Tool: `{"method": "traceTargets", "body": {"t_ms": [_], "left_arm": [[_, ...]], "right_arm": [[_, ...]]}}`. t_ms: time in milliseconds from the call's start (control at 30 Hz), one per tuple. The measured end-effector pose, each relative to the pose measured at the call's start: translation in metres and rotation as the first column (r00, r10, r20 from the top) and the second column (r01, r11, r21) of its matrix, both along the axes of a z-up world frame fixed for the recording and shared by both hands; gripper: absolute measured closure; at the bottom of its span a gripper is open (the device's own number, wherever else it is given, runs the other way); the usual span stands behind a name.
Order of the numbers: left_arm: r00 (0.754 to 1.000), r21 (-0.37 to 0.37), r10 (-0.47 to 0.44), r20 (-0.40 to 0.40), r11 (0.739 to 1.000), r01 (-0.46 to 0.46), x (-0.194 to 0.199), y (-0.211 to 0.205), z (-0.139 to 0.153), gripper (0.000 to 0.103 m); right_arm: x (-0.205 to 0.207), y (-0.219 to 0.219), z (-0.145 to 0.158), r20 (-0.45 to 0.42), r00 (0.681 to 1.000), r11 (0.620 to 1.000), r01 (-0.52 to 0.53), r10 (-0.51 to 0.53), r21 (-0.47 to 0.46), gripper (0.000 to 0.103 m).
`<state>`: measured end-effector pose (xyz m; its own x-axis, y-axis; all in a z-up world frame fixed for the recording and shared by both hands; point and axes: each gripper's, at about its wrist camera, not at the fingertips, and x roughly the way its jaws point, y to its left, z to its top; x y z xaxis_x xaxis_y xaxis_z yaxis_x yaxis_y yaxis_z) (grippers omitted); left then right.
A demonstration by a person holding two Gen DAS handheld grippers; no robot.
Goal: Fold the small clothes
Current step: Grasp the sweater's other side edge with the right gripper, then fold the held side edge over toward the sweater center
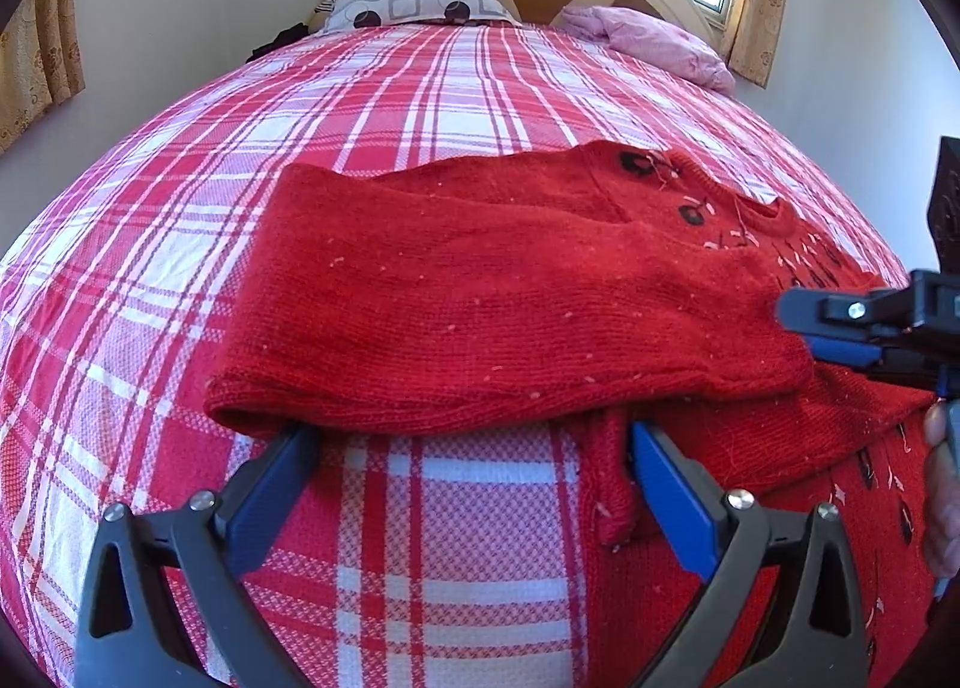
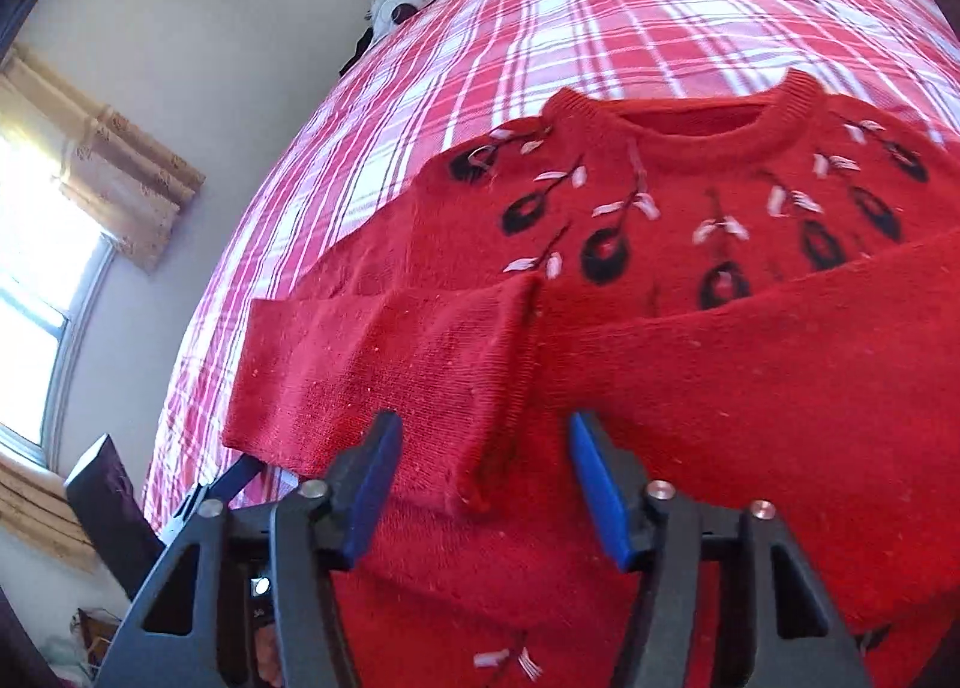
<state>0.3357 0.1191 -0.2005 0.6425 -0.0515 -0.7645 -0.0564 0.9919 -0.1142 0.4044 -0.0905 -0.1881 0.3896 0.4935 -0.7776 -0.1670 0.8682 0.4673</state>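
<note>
The red sweater (image 2: 660,220) lies face up on the plaid bed (image 1: 420,87), neck hole toward twelve o'clock, both sleeves crossed over the chest, so the fold seems to be at the sleeve stage, with the body fold yet to come. The right tongs (image 2: 480,478) point steeply down with jaws parted about a sleeve cuff (image 2: 498,388), not visibly pinching it. The left tongs (image 1: 474,484) stand released at the sweater's nine o'clock edge; next, each likely needs to grasp a hem corner and carry it toward the collar.
</note>
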Motion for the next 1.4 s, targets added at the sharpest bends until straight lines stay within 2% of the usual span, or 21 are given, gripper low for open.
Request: {"method": "traceTargets", "body": {"t_ms": [100, 133, 167, 200, 567, 1000, 1400], "left_arm": [[1.0, -0.008, 0.005, 0.004, 1.0, -0.005, 0.0, 0.001, 0.0, 0.0], [1.0, -0.008, 0.006, 0.004, 1.0, -0.006, 0.0, 0.002, 0.0, 0.0], [1.0, -0.009, 0.007, 0.004, 1.0, -0.007, 0.0, 0.002, 0.0, 0.0], [1.0, -0.009, 0.006, 0.004, 1.0, -0.006, 0.0, 0.002, 0.0, 0.0], [1.0, -0.009, 0.004, 0.002, 1.0, -0.004, 0.0, 0.002, -0.001, 0.0], [1.0, -0.016, 0.012, 0.001, 1.0, -0.012, 0.001, 0.003, -0.002, 0.0], [1.0, -0.01, 0.015, -0.003, 1.0, -0.015, 0.0, 0.003, -0.002, 0.0]], "right_arm": [[0.004, 0.005, -0.003, -0.007, 0.999, 0.999, -0.038, 0.039, 0.027, 0.064], [0.003, 0.006, -0.002, -0.007, 0.999, 0.999, -0.052, 0.052, 0.018, 0.076], [0.002, 0.009, -0.002, -0.005, 0.997, 0.997, -0.071, 0.071, -0.006, 0.093], [0.001, 0.01, 0.0, 0.001, 0.997, 0.997, -0.079, 0.079, -0.02, 0.095], [-0.026, -0.029, 0.051, 0.164, 0.983, 0.991, -0.061, 0.08, -0.116, 0.096], [-0.045, -0.094, 0.078, 0.23, 0.973, 0.989, 0.017, 0.018, -0.149, 0.096], [-0.053, -0.149, 0.075, 0.243, 0.968, 0.982, 0.099, -0.058, -0.16, 0.096]]}}
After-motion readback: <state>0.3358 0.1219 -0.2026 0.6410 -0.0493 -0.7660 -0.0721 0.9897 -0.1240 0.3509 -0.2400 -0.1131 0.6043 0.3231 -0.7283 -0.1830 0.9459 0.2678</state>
